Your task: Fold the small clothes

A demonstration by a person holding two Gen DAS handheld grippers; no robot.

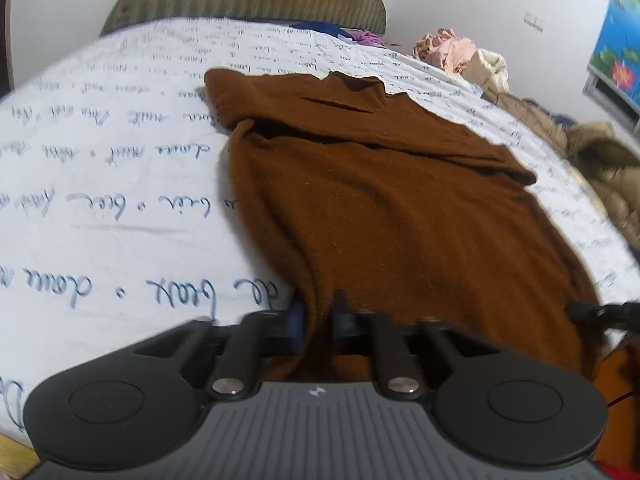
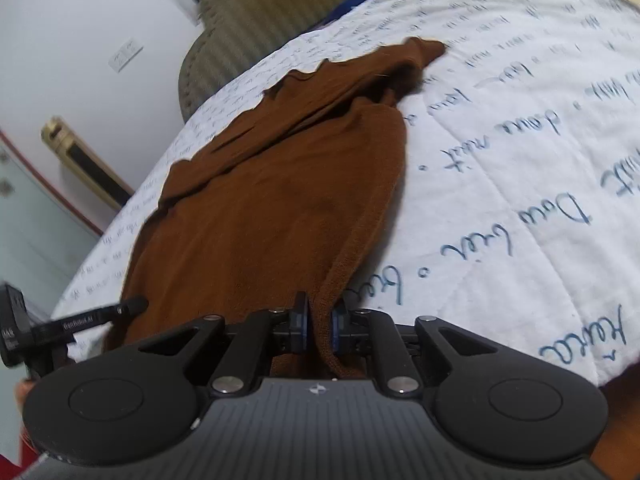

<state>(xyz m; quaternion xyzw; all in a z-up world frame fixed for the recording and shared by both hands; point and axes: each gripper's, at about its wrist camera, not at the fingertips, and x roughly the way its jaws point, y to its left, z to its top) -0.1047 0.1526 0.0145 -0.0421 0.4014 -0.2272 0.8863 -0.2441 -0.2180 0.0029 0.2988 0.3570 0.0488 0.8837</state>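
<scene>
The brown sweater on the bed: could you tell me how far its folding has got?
Done: the brown sweater lies on the white quilt, sleeves folded in. In hand: left gripper and right gripper are shut on its near hem corners. Left: folding it up.

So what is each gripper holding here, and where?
Both hold the brown garment by its near hem: left gripper at one corner, right gripper at the other.
</scene>
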